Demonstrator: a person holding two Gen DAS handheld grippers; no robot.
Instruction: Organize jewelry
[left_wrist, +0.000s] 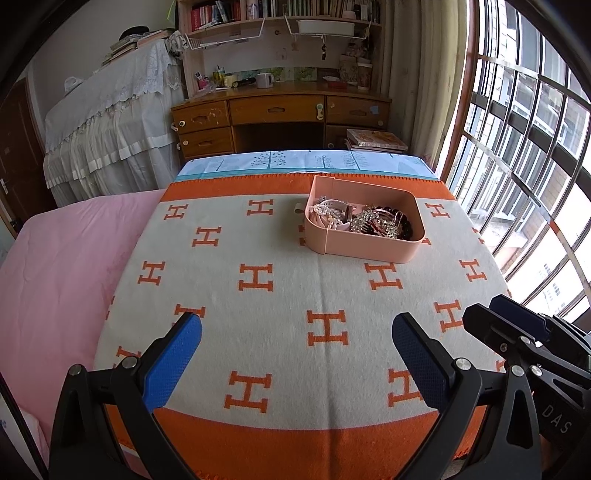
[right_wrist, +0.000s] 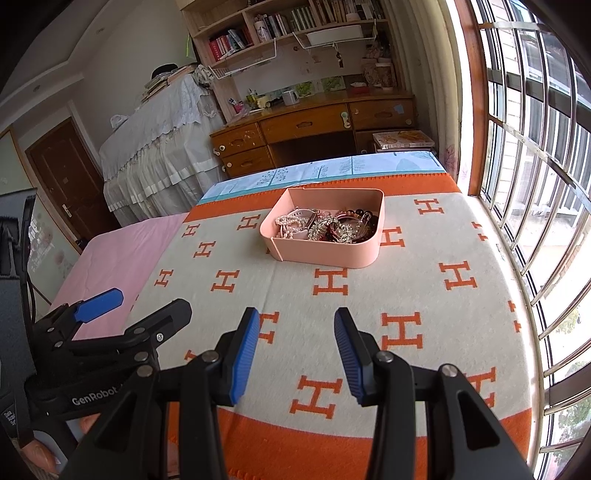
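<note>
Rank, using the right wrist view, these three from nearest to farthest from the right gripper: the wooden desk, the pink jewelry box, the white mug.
From the right gripper:
1. Pink jewelry box, ahead on the blanket.
2. Wooden desk, beyond the bed.
3. White mug, on the desk's top, toward the back.

Blanket (left_wrist: 280, 295) spread on bed (left_wrist: 55, 280). Box (left_wrist: 364, 245) on blanket's far part, toward window (left_wrist: 517, 147) at right. Jewelry (left_wrist: 365, 219) heaped inside box. Desk (left_wrist: 280, 110) beyond bed's far end; bookshelf (left_wrist: 280, 14) above desk. Draped furniture (left_wrist: 110, 122) left of desk.
</note>
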